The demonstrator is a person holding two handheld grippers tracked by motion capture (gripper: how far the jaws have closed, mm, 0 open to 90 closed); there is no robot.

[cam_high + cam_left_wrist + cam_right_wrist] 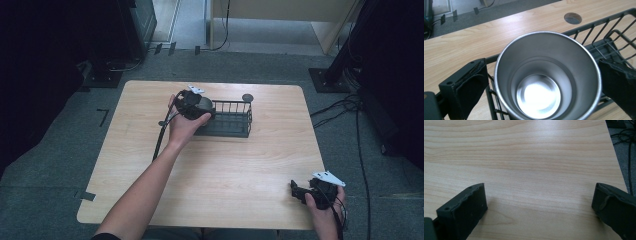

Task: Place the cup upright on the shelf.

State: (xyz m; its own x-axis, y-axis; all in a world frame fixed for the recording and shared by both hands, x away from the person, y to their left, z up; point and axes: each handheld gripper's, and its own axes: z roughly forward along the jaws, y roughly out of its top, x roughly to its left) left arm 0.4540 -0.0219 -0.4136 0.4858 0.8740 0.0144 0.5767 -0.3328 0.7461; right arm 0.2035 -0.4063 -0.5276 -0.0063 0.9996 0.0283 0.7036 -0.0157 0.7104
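A shiny steel cup stands upright in the left end of a black wire rack on the wooden table. My left gripper straddles the cup from above. Its left pad stands a narrow gap off the rim and its right pad sits right beside it, so the jaws are open. From the high view, the left gripper hangs over the rack at the table's far middle. My right gripper rests open near the front right corner, and its own view has bare wood between the jaws.
A round cable hole sits in the table just behind the rack. The rest of the rack's basket holds nothing visible. Cables and dark stands lie on the floor to the right and back left.
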